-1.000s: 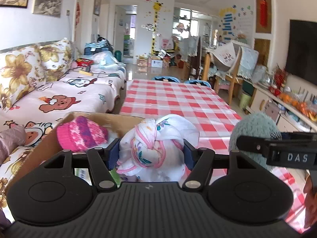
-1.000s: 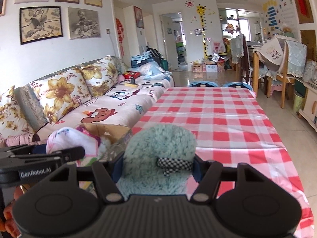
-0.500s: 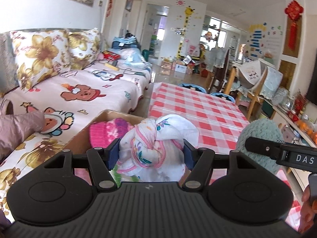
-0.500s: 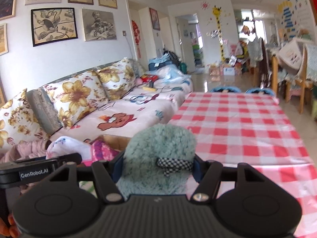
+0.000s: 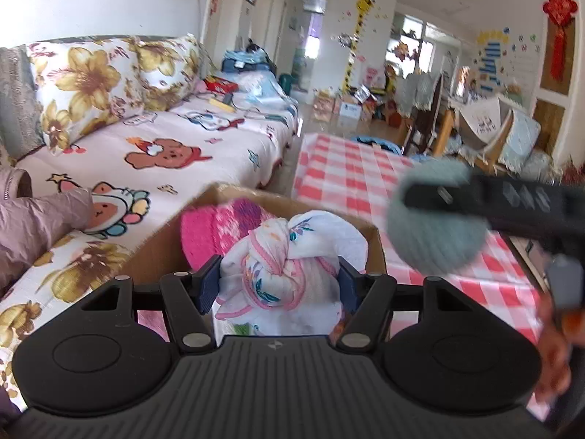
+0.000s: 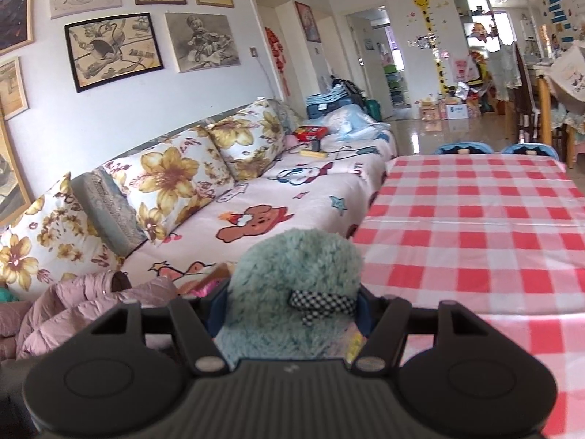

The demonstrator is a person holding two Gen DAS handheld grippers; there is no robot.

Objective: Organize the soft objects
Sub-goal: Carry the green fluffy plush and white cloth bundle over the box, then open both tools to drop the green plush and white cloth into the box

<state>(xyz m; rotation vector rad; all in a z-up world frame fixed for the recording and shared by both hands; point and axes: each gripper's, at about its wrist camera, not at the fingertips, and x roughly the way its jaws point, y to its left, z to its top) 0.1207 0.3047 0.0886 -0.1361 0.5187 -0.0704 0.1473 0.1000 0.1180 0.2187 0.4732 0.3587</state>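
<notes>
the left gripper [image 5: 279,283] sits low in the centre of the left wrist view, its blue pads [image 5: 209,283] pressed against both sides of a knotted white cloth bundle [image 5: 289,267] with pink trim and floral print. just behind the bundle, a pink knitted hat [image 5: 215,228] lies inside an open cardboard box [image 5: 376,252]. at the right of that frame the right gripper appears blurred, carrying a fuzzy teal plush [image 5: 435,219] over the red checked tablecloth [image 5: 351,179]. in the right wrist view the right gripper [image 6: 292,305] clamps the same teal plush [image 6: 289,285], low centre, with a black-and-white checked tag [image 6: 321,301] on its front. a cartoon-print sofa cover [image 6: 292,197] fills the middle left, and a mauve padded jacket [image 6: 84,307] lies lower left.
</notes>
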